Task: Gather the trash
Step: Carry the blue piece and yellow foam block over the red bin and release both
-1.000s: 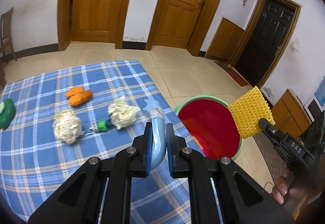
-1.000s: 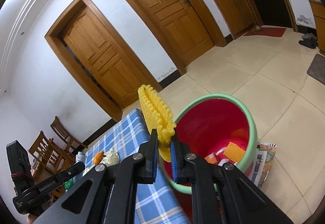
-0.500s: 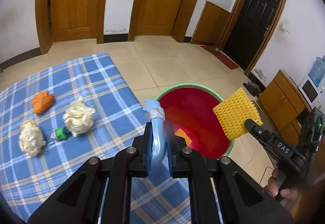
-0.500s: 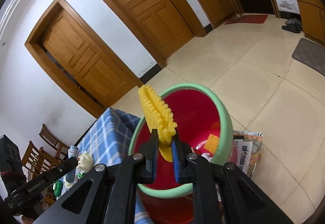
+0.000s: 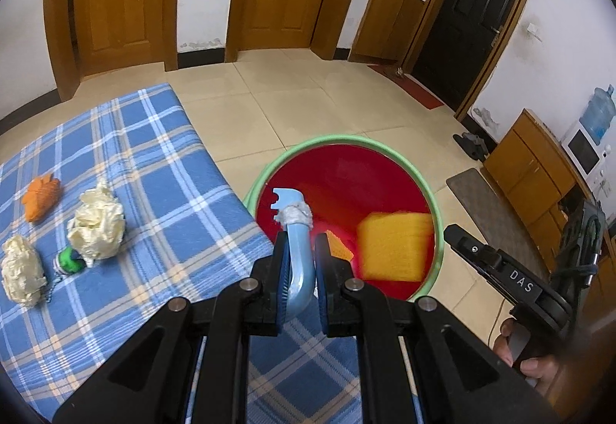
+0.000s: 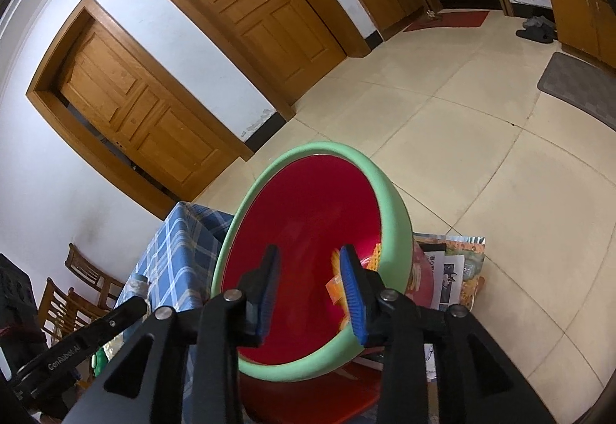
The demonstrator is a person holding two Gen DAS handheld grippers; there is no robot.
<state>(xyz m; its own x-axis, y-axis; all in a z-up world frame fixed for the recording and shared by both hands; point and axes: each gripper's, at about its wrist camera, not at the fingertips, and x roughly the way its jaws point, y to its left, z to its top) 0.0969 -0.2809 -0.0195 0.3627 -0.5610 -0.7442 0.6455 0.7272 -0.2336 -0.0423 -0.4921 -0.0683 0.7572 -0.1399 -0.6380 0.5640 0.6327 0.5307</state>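
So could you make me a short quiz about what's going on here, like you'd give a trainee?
1. True or false: the right gripper is clamped on the yellow sponge.
2. What does the left gripper hold?
A. a crumpled paper ball
B. a light blue curved plastic piece
C. an orange peel
3. Fill in: the red bin has a ____ rim.

Key
1. False: its fingers have just been opening with nothing between them; the sponge, blurred, is inside the bin.
2. B
3. green
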